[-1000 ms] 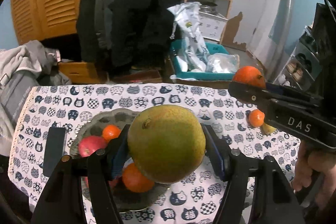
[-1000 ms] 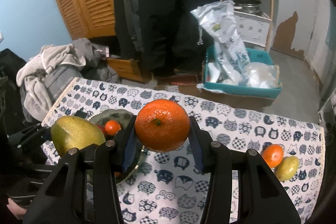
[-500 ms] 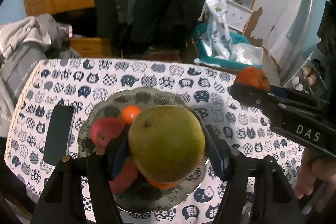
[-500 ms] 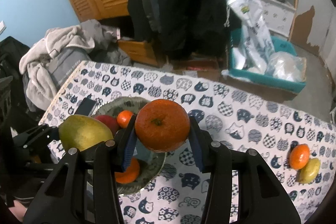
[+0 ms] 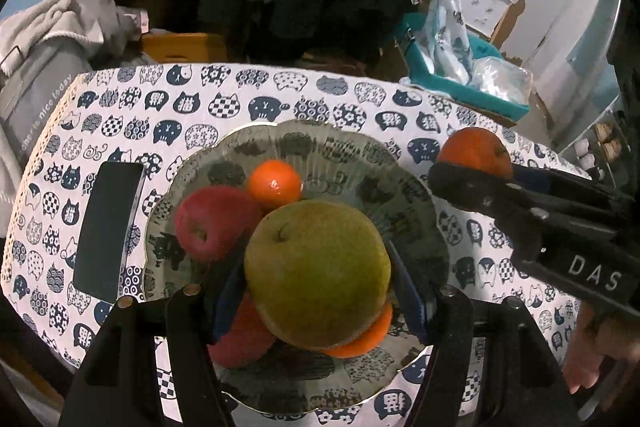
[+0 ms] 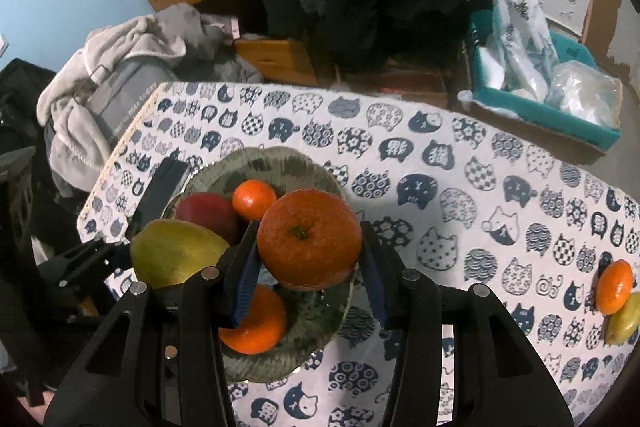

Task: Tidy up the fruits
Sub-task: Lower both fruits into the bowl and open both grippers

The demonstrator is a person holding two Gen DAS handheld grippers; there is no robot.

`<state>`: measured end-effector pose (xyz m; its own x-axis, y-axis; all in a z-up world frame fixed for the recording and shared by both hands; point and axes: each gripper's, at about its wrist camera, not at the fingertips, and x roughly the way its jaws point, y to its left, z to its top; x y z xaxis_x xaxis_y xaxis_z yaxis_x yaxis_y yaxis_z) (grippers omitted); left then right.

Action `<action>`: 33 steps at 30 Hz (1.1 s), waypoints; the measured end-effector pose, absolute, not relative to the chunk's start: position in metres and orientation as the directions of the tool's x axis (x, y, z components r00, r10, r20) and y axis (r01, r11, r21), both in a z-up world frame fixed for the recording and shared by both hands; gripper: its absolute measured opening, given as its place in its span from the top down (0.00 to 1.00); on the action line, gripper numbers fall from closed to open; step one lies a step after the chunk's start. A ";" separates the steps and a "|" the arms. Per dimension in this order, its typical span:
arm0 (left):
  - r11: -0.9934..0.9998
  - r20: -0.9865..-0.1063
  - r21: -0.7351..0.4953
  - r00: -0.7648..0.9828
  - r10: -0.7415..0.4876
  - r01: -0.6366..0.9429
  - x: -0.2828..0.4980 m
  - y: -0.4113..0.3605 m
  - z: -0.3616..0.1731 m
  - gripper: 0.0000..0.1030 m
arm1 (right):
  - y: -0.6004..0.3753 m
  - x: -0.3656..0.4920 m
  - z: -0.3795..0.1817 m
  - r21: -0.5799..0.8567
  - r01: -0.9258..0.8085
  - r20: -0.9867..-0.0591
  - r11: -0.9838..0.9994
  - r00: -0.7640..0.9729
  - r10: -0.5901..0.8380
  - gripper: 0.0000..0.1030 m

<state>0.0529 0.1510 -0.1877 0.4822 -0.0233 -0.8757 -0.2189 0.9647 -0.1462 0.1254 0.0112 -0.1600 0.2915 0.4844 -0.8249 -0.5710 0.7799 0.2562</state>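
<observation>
**Fruit count, bowl and table**

Two hand-held grippers: the left one (image 5: 318,291) grips one pear (image 5: 316,273), the right one (image 6: 308,267) one orange (image 6: 309,237).

One bowl (image 5: 360,155) on the table (image 6: 440,163). In it: one small mandarin (image 5: 275,183), one red apple (image 5: 214,221), one more orange fruit (image 6: 256,323) low in the dish, and what may be a second red fruit (image 5: 244,339) under the pear, half hidden.

Outside the bowl, at the table's far right: one mandarin (image 6: 614,286) and one yellow-green fruit (image 6: 622,319), touching.

One dark phone (image 5: 108,231) beside the bowl.

Orange fruits in all: four. Green or yellow: two.
</observation>
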 end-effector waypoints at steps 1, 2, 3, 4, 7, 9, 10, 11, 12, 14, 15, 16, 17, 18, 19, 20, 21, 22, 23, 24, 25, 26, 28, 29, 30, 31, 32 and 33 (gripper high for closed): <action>0.964 -0.879 -0.147 0.475 -0.024 -0.222 0.053 0.152 -0.191 0.33 | 0.014 0.125 -0.163 0.253 -0.575 -0.830 0.778 0.284 0.481 0.55; 0.962 -0.884 -0.150 0.467 -0.027 -0.228 0.053 0.154 -0.195 0.33 | 0.016 0.126 -0.166 0.251 -0.578 -0.833 0.776 0.279 0.478 0.55; 0.961 -0.888 -0.154 0.460 -0.031 -0.232 0.053 0.155 -0.197 0.33 | 0.019 0.126 -0.168 0.249 -0.580 -0.837 0.776 0.274 0.474 0.55; 0.959 -0.888 -0.160 0.458 -0.036 -0.235 0.053 0.157 -0.199 0.33 | 0.020 0.126 -0.172 0.247 -0.581 -0.840 0.776 0.270 0.470 0.55; 0.958 -0.887 -0.163 0.460 -0.037 -0.236 0.054 0.160 -0.200 0.33 | 0.025 0.126 -0.181 0.247 -0.582 -0.852 0.775 0.251 0.460 0.55; 0.956 -0.887 -0.170 0.460 -0.042 -0.240 0.054 0.162 -0.202 0.33 | 0.029 0.126 -0.187 0.243 -0.584 -0.859 0.774 0.241 0.451 0.55; 0.954 -0.886 -0.177 0.460 -0.048 -0.241 0.054 0.163 -0.202 0.33 | 0.030 0.126 -0.189 0.242 -0.585 -0.862 0.774 0.237 0.448 0.55; 0.952 -0.886 -0.184 0.460 -0.054 -0.243 0.054 0.164 -0.202 0.33 | 0.031 0.126 -0.191 0.242 -0.585 -0.865 0.774 0.232 0.446 0.55; 0.953 -0.887 -0.182 0.458 -0.053 -0.242 0.053 0.165 -0.203 0.33 | 0.032 0.125 -0.193 0.242 -0.587 -0.866 0.773 0.228 0.444 0.55; 0.957 -0.890 -0.155 0.455 -0.028 -0.246 0.053 0.164 -0.201 0.33 | 0.032 0.126 -0.195 0.258 -0.581 -0.866 0.772 0.215 0.452 0.55; 0.958 -0.892 -0.145 0.452 -0.018 -0.246 0.053 0.164 -0.201 0.32 | 0.033 0.126 -0.196 0.258 -0.580 -0.867 0.773 0.213 0.450 0.55; 0.960 -0.891 -0.140 0.453 -0.016 -0.241 0.053 0.164 -0.201 0.32 | 0.033 0.126 -0.197 0.257 -0.578 -0.870 0.774 0.211 0.446 0.54; 0.960 -0.894 -0.135 0.449 -0.011 -0.246 0.053 0.164 -0.201 0.31 | 0.033 0.126 -0.198 0.261 -0.576 -0.870 0.775 0.207 0.447 0.52; 0.960 -0.894 -0.139 0.447 -0.016 -0.244 0.053 0.164 -0.201 0.31 | 0.033 0.126 -0.198 0.262 -0.574 -0.871 0.776 0.206 0.446 0.52; 0.959 -0.894 -0.151 0.447 -0.029 -0.239 0.053 0.164 -0.201 0.31 | 0.033 0.125 -0.198 0.262 -0.573 -0.870 0.776 0.207 0.447 0.52; 0.959 -0.895 -0.158 0.445 -0.038 -0.237 0.053 0.163 -0.201 0.31 | 0.033 0.125 -0.198 0.266 -0.574 -0.869 0.775 0.205 0.450 0.52; 0.959 -0.895 -0.157 0.445 -0.038 -0.235 0.053 0.162 -0.201 0.31 | 0.032 0.125 -0.197 0.265 -0.574 -0.869 0.775 0.206 0.450 0.52; 0.961 -0.894 -0.153 0.447 -0.035 -0.230 0.052 0.160 -0.200 0.31 | 0.032 0.124 -0.196 0.262 -0.575 -0.869 0.775 0.209 0.449 0.52; 0.963 -0.894 -0.149 0.447 -0.033 -0.226 0.053 0.159 -0.199 0.31 | 0.032 0.123 -0.194 0.259 -0.578 -0.867 0.774 0.213 0.450 0.52; 0.963 -0.893 -0.148 0.448 -0.033 -0.224 0.053 0.158 -0.198 0.31 | 0.031 0.123 -0.193 0.258 -0.579 -0.866 0.773 0.216 0.451 0.52; 0.963 -0.892 -0.150 0.450 -0.035 -0.222 0.052 0.157 -0.196 0.31 | 0.031 0.123 -0.192 0.255 -0.579 -0.865 0.775 0.220 0.450 0.52; 0.963 -0.891 -0.152 0.453 -0.037 -0.221 0.052 0.156 -0.194 0.31 | 0.029 0.122 -0.190 0.251 -0.577 -0.865 0.777 0.227 0.448 0.52; 0.964 -0.887 -0.152 0.460 -0.036 -0.219 0.051 0.155 -0.191 0.31 | 0.027 0.122 -0.187 0.244 -0.576 -0.862 0.780 0.239 0.446 0.52; 0.964 -0.885 -0.152 0.463 -0.035 -0.218 0.051 0.154 -0.189 0.30 | 0.025 0.122 -0.184 0.236 -0.575 -0.861 0.783 0.250 0.444 0.51; 0.964 -0.884 -0.153 0.466 -0.035 -0.217 0.051 0.154 -0.187 0.30 | 0.023 0.122 -0.182 0.231 -0.573 -0.860 0.786 0.258 0.441 0.50; 0.965 -0.882 -0.151 0.470 -0.033 -0.216 0.050 0.153 -0.184 0.29 | 0.021 0.122 -0.179 0.223 -0.569 -0.858 0.792 0.271 0.436 0.49; 0.965 -0.880 -0.150 0.474 -0.030 -0.216 0.050 0.152 -0.181 0.29 | 0.019 0.121 -0.176 0.218 -0.565 -0.856 0.796 0.280 0.434 0.48; 0.965 -0.878 -0.150 0.478 -0.030 -0.215 0.049 0.152 -0.179 0.29 | 0.017 0.121 -0.173 0.216 -0.563 -0.854 0.798 0.288 0.434 0.48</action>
<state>0.0490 0.1518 -0.1792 0.4779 -0.0305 -0.8779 -0.2145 0.9651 -0.1503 0.1211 0.0172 -0.1732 0.2876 0.4342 -0.8537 -0.5632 0.7976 0.2159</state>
